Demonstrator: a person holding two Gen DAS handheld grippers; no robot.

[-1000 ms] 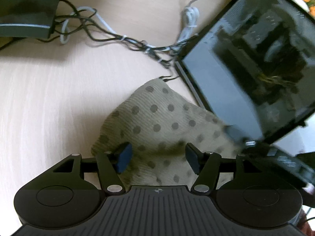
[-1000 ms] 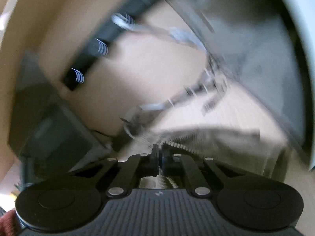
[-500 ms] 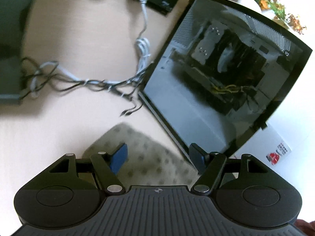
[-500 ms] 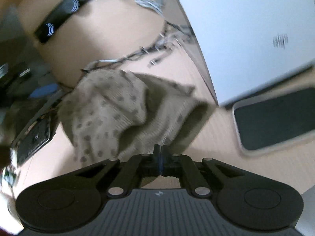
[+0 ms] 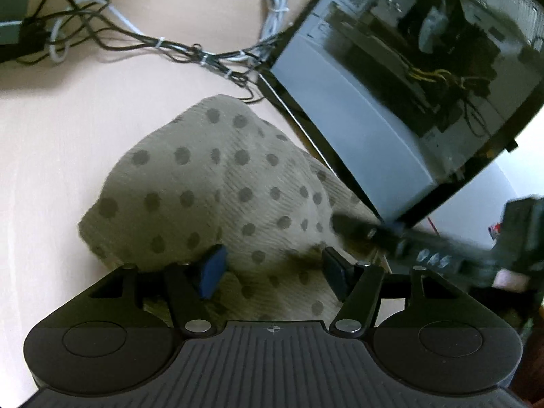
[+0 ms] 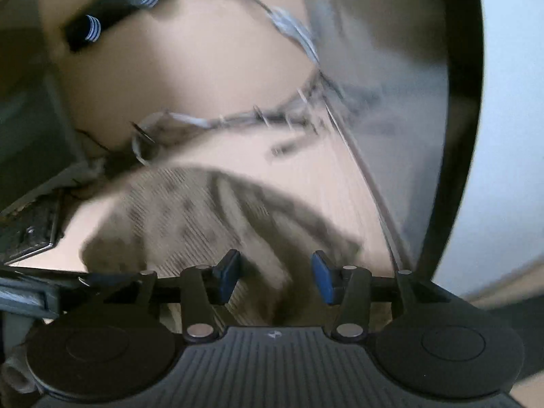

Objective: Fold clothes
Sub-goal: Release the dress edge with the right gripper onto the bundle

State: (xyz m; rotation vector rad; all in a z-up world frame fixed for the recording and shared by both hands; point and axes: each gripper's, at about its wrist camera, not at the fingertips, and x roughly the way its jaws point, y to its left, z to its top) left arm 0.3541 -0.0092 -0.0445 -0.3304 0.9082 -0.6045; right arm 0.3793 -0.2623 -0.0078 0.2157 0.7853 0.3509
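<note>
A beige knitted garment with dark dots point(image 5: 217, 190) lies bunched on the light wooden table point(image 5: 51, 156), beside a computer case. My left gripper point(image 5: 273, 272) is open, its fingers just above the garment's near part, holding nothing. The other gripper shows blurred at the right of the left wrist view point(image 5: 380, 233), touching the garment's right edge. In the right wrist view, my right gripper point(image 6: 275, 275) is open over the blurred garment point(image 6: 204, 214), with nothing between its fingers.
A computer case with a glass side panel point(image 5: 408, 68) stands to the right of the garment and shows in the right wrist view point(image 6: 408, 68). A bundle of cables point(image 5: 170, 47) lies behind it. A black power strip point(image 6: 112, 17) lies farther back. A dark box point(image 5: 13, 10) stands at the far left.
My right gripper has opened and let go of the garment, which now lies on the table. My left gripper has moved back over the garment, still open.
</note>
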